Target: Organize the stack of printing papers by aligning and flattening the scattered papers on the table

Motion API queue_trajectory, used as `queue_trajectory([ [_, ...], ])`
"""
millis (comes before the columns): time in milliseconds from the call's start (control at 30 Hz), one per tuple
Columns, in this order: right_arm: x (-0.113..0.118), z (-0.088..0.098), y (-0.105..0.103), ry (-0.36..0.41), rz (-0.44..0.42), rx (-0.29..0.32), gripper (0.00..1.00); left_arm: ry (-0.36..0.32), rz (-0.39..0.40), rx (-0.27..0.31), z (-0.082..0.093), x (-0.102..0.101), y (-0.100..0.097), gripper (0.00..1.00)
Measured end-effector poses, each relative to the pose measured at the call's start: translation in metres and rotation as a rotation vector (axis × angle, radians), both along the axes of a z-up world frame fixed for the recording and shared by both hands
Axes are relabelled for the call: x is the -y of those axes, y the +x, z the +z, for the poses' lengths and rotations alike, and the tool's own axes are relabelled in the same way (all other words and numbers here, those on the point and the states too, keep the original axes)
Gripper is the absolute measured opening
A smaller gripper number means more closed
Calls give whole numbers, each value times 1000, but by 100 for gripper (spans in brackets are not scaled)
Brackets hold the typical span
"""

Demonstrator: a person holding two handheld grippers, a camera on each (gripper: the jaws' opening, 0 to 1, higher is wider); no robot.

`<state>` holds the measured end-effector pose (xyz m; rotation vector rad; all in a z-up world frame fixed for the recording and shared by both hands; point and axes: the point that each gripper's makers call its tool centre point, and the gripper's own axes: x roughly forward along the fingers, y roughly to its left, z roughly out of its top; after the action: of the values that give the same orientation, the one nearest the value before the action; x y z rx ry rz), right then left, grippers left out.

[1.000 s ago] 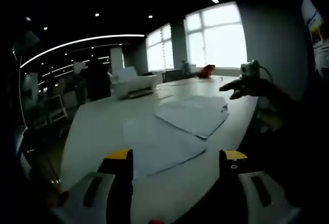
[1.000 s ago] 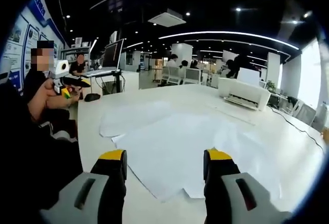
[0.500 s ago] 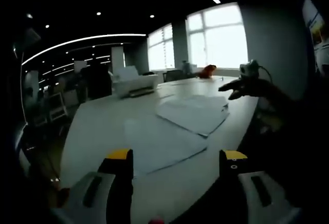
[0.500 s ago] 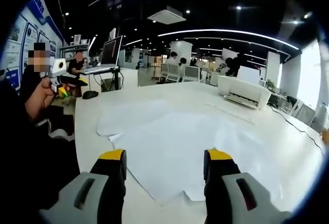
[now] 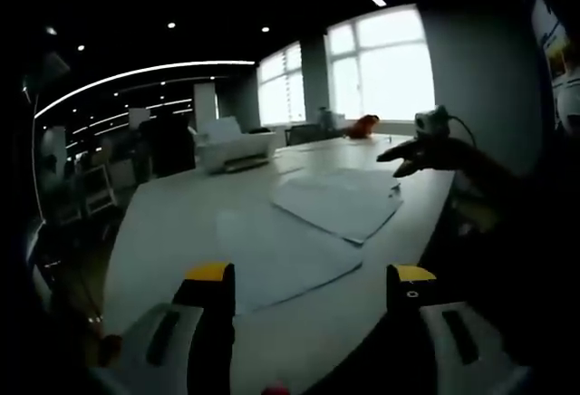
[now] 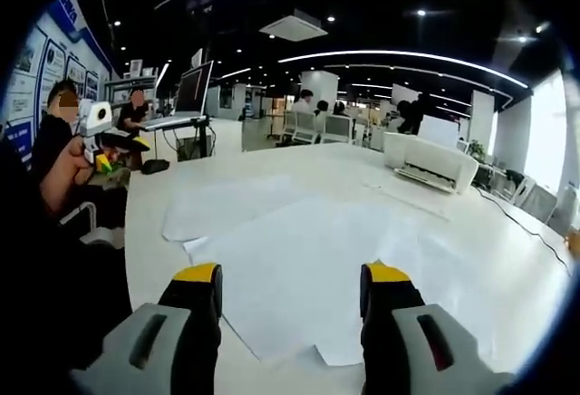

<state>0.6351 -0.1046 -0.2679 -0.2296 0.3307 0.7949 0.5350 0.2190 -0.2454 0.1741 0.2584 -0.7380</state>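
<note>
The printing papers [image 6: 335,259] lie loose and overlapping on the white worktop [image 6: 299,164], spread from just ahead of the right tool [image 6: 290,291] out toward the middle. In the left gripper view the same sheets [image 5: 299,232] fan out in two or three overlapping patches, the far patch near the worktop's right edge. Both tools are spread wide with nothing between the jaws; the left tool [image 5: 308,291] hovers over the near edge of the worktop, clear of the sheets.

The sheets look thin, light and limp, likely to slide on the smooth top and to crease if pinched hard. A safer hold would be at a free corner or along an outer edge, or simply pushing the edges together with the jaw sides. The near paper edge in the right gripper view is ragged and slightly lifted, an easy place to start.

There is wide bare worktop on the far side up to the printer [image 6: 428,164]. A person [image 6: 63,155] sits close at the left edge, so room there is tighter
</note>
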Motion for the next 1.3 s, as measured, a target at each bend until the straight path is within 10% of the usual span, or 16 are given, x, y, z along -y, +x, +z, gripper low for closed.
queue_trajectory([
  [1300,-6,-3,25,7,-37,-11,57,-5,-8,-15,-8,3,-6,71],
])
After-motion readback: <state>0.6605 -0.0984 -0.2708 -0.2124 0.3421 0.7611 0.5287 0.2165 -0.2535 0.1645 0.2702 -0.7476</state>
